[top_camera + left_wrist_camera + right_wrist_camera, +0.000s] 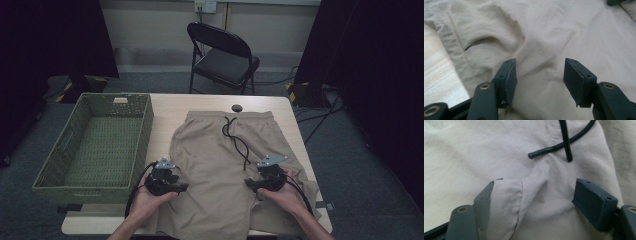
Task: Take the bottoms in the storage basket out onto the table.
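Both hands sit at the bottom of the high view, and we see the left gripper [167,179] with fingers [509,80] apart over the shorts [225,170], nothing between them. Our right gripper [267,176] has fingers [594,202] wide, with a fold of cloth between them. Shorts lie mid-bench [165,107], drawstring [235,137] on top; a basket [100,145] stands left.

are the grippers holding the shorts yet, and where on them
Nothing is clamped yet. The left gripper stands open over the shorts. The right gripper has a raised fold of the fabric between its open jaws, not pinched.
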Demonstrator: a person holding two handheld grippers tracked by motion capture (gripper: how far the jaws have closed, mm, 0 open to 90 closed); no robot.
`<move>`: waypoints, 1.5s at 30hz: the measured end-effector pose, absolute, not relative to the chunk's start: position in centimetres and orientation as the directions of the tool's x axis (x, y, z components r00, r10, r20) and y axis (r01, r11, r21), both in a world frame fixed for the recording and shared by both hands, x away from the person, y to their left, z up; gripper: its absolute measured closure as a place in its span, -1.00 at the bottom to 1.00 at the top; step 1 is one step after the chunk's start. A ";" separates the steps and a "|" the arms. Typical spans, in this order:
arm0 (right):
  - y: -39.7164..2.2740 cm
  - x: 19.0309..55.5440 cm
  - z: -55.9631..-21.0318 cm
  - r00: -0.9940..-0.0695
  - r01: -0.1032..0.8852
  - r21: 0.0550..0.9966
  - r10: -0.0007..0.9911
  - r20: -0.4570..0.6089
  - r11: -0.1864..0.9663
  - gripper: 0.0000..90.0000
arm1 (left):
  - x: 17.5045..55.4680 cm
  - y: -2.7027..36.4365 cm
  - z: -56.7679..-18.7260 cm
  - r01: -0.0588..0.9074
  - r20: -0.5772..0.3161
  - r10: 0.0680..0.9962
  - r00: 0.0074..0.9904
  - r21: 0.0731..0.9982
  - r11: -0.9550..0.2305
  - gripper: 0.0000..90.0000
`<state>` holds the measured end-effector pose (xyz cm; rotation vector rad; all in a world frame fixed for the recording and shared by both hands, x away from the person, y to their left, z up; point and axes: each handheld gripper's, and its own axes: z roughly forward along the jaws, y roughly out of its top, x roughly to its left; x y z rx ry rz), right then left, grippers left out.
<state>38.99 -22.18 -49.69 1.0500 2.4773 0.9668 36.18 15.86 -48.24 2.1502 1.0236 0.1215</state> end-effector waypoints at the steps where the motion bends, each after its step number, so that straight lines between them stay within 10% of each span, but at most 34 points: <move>1: -22.6 39.0 -49.7 -0.694 0.530 0.677 0.720 0.001 0.511 -0.47 | 36.2 15.8 -48.2 0.634 -0.217 0.701 0.679 0.654 -0.413 -0.03; 18: -25.0 38.0 -47.2 -0.625 0.548 0.707 0.780 -0.010 0.448 -0.44 | 36.6 15.0 -48.7 0.607 -0.203 0.667 0.717 0.653 -0.453 0.13; 45: -6.1 29.9 -45.2 -0.907 0.325 0.740 0.417 0.066 0.589 0.10 | 36.9 15.2 -48.8 0.603 -0.205 0.661 0.722 0.656 -0.454 0.30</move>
